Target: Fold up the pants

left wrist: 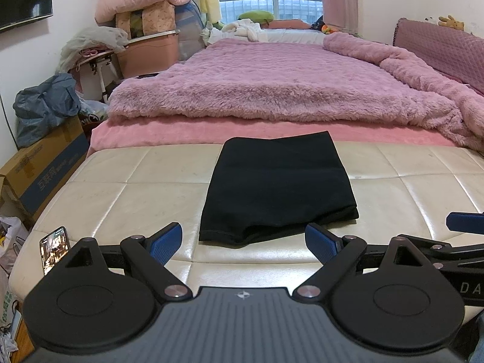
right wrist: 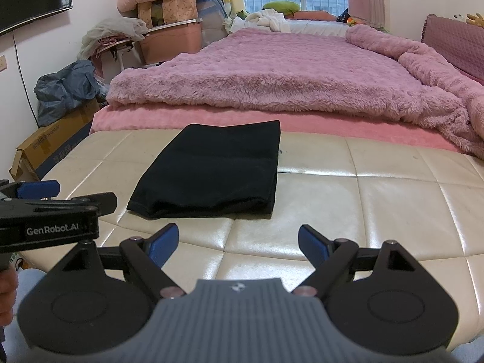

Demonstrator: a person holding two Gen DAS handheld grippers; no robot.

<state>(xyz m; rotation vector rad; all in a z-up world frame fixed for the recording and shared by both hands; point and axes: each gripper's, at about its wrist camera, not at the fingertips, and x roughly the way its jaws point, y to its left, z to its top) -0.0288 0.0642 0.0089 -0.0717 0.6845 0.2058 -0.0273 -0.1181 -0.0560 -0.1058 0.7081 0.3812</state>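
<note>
Black pants (left wrist: 278, 187) lie folded into a neat rectangle on the cream quilted bench (left wrist: 121, 187), also seen left of centre as the pants (right wrist: 211, 169) in the right wrist view. My left gripper (left wrist: 243, 242) is open just short of the pants' near edge, nothing between its blue pads. My right gripper (right wrist: 237, 245) is open over the bare bench (right wrist: 378, 199), to the right of and nearer than the pants. The left gripper's body (right wrist: 51, 211) shows at the left of the right wrist view; the right gripper's blue fingertip (left wrist: 466, 220) shows at the right edge of the left wrist view.
A phone (left wrist: 54, 248) with a lit screen leans at the bench's near left corner. Beyond the bench is a bed with a fluffy pink blanket (left wrist: 272, 84). Cardboard boxes (left wrist: 42, 169), bags and a stack of bedding (left wrist: 142, 3) crowd the left wall.
</note>
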